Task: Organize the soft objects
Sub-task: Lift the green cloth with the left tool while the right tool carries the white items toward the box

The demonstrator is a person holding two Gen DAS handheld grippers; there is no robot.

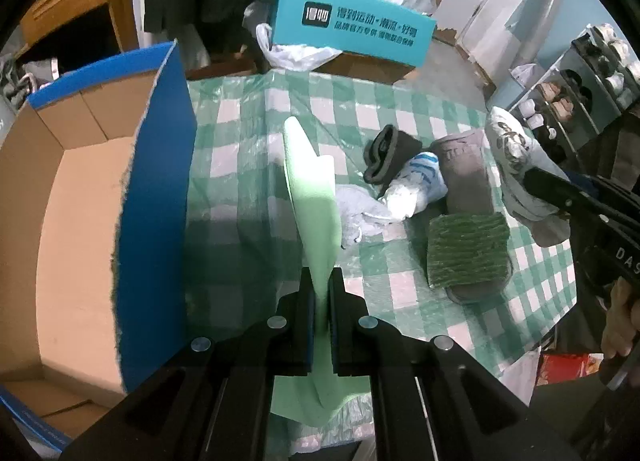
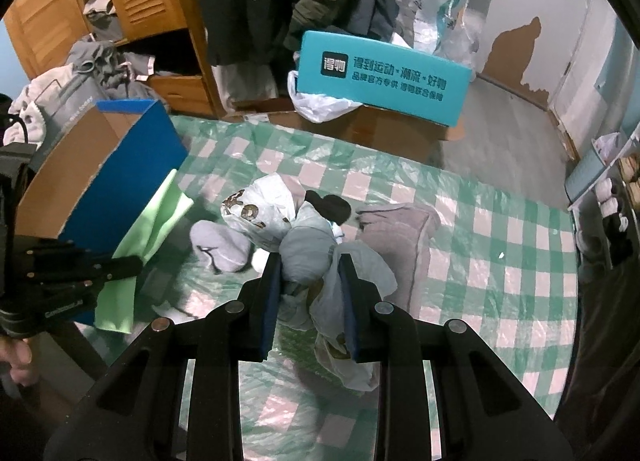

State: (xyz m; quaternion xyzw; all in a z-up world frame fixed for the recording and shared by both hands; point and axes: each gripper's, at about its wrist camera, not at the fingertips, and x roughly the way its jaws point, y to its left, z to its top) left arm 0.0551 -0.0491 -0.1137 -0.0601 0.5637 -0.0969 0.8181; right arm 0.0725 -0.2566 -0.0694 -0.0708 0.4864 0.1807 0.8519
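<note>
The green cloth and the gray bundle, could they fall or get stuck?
Maybe. The left tool pinches only an edge of the green cloth, so it might slip out before reaching the blue box. The right tool holds the gray bundle with loose ends hanging, which could drag the dark sock along.

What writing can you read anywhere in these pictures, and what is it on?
"得物", then "得到运动·潮流·好物": teal box behind the table.
Smaller line beneath on that box: too blurred to read surely.
"DAS", cut off: right gripper body, seen from the left wrist.
Small white print on left gripper body: unreadable.
</note>
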